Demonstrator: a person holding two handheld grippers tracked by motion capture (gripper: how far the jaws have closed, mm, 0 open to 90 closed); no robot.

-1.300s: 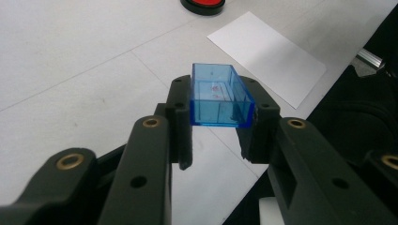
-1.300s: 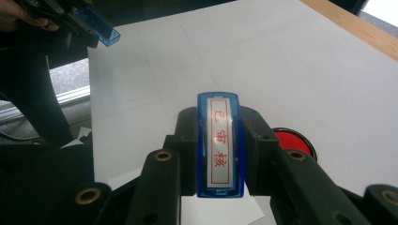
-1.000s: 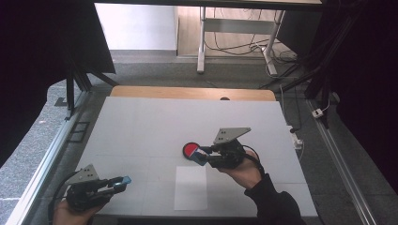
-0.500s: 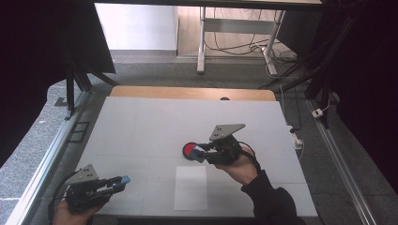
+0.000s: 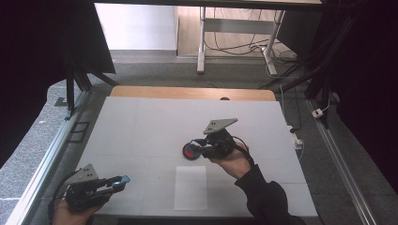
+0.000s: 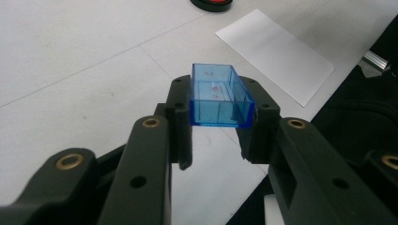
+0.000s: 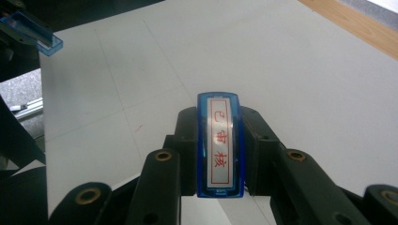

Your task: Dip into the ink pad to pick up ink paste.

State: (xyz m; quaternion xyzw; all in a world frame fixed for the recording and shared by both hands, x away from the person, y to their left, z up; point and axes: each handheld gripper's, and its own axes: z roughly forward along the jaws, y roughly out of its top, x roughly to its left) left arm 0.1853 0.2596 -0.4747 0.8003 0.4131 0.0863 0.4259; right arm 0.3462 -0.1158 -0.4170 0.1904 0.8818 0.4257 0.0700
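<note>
Clearly, red Chinese writing shows on the blue stamp, pinched in the right gripper over the red ink pad mid-desk. Near the front-left corner, the left gripper pinches a clear blue cap.

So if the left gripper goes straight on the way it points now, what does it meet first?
Probably the sheet of paper lying ahead of the left gripper; the red and black ink pad lies beyond. Depth is unclear.
</note>
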